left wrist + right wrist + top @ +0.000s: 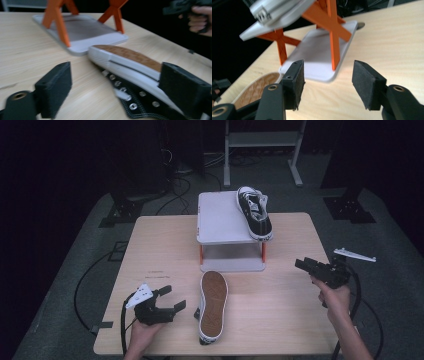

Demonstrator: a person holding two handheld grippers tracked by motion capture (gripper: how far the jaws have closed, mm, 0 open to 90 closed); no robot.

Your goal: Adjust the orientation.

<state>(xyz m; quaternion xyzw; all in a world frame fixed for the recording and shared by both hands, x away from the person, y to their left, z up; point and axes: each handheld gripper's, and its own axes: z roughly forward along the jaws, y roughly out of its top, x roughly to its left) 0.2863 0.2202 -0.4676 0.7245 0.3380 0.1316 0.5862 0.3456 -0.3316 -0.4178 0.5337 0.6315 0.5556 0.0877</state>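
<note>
Light wooden table (pixel 290 305) carrying a small grey two-tier shoe stand with orange legs (pixel 220 217), set toward the far middle. On the stand's upper shelf, right side: a black canvas sneaker with white sole and laces (pixel 255 211), upright, toe pointing toward the near edge and slightly overhanging the shelf's front corner. On the tabletop just in front of the stand's base plate: a second black sneaker turned sole-up, tan tread with white rim (pixel 212 304), lying lengthwise from near the stand to close to the near edge.

Left gripper (pixel 172 298) held low at the near-left of the table, just beside the overturned sneaker, jaws spread wide and gripping nothing. In the left gripper view, white sole edge and metal eyelets of the overturned sneaker (pixel 130 67) close against the right-hand pad (pixel 183 91); contact between them cannot be told, the frame being blurred there.

Right gripper (pixel 303 265) raised at the right side of the table, aimed left toward the stand, well apart from both shoes. In the right gripper view, jaws parted wide, empty, stand's base plate (pixel 322 53) between them farther off
</note>
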